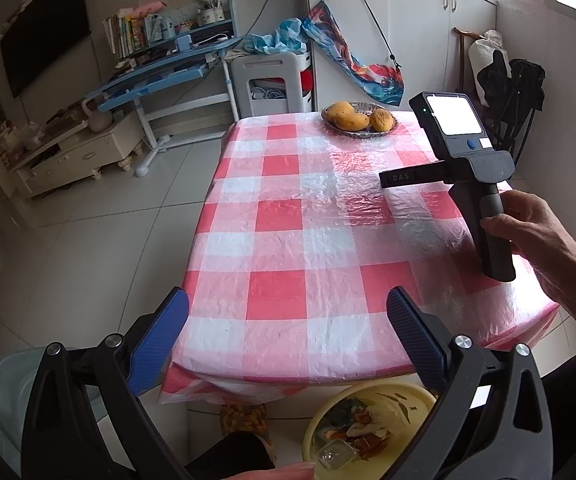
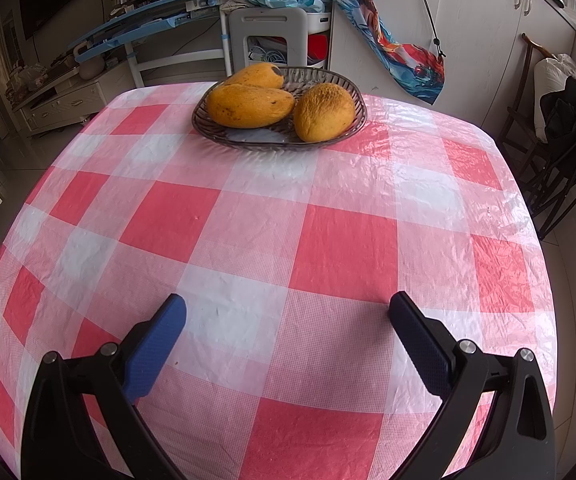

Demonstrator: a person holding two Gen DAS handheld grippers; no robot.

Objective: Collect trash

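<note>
Trash sits in the yellow basin below the bench's near edge; both grippers are open and empty.

Left to right: the left gripper (image 1: 288, 340) hangs over the near edge of the bench (image 1: 288, 216), jaws spread wide with nothing between them. The one yellow basin (image 1: 404, 404) lies at about 5 o'clock from it, below bench level on the floor side, and holds a heap of food scraps plus one clear plastic container (image 1: 334, 454); I cannot count the scraps. I judge the left gripper the nearer one to the basin. The right gripper (image 2: 288, 340), held in a hand (image 1: 536, 236), hovers over the checked cloth, jaws also apart and empty. At its 12 o'clock stands one fruit dish (image 2: 344, 80) with three mangoes (image 2: 250, 105). No loose trash shows on the bench.
</note>
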